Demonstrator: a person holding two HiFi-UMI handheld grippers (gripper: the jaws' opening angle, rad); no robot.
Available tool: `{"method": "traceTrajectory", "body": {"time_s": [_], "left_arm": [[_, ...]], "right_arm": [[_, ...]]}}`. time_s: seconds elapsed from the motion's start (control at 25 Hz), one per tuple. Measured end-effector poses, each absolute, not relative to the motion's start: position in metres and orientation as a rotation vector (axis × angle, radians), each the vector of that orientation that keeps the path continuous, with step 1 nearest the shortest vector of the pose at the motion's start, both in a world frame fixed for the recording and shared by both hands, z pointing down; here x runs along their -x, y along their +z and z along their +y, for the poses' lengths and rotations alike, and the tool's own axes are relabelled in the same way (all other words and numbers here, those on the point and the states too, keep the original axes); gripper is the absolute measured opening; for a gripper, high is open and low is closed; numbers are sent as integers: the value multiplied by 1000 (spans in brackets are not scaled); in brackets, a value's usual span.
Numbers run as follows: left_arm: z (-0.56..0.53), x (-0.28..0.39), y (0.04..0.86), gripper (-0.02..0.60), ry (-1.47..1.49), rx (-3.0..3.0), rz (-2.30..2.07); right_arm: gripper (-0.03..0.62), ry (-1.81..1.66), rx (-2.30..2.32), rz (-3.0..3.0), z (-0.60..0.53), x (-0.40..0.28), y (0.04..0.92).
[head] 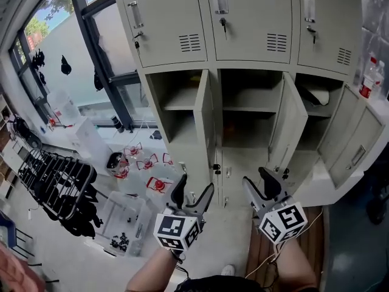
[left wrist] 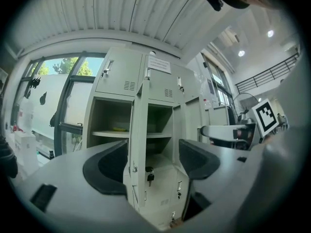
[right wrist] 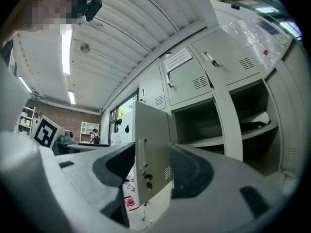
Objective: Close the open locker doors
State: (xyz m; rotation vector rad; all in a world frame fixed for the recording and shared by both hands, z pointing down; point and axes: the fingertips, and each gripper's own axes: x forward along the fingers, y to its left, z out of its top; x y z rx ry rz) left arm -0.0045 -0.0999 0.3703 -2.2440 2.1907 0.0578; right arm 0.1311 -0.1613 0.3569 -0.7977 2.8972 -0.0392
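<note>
Well, the three doors in the middle row of the grey locker bank (head: 243, 23) all stand open, swung out toward the person, while the row above is shut. The left door (head: 206, 117) stands between the left and middle compartments, the middle door (head: 289, 123) between the middle and right ones, and the right door (head: 355, 143) leans out at the far right. Both tools are held low in front of the lockers, pointing at them. The left gripper (head: 193, 194) sits below and just in front of the left door's free edge. In the left gripper view its jaws stand wide, and that door shows nearly edge-on in the gap, farther off, with a key (left wrist: 149, 174) hanging from its lock and the pads pressing on nothing. The right gripper (head: 258, 184) is beside it, near the foot of the middle door. In the right gripper view its jaws are likewise wide apart, framing the outer face of an open door (right wrist: 151, 149) with its handle and key, and they grip nothing; which door that is I cannot tell. A white bundle (head: 319, 96) lies on the right compartment's shelf. To the left, clear bins (head: 143, 181) and a black rack (head: 58, 184) sit on the floor below a window (head: 73, 72)
</note>
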Motion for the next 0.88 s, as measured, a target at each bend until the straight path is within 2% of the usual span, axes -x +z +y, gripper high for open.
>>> {"method": "traceTrajectory", "body": {"time_s": [0.88], "left_arm": [[-166, 7, 355, 313, 53, 2191, 2210]], "right_arm": [[206, -36, 704, 2906, -198, -121, 347]]}}
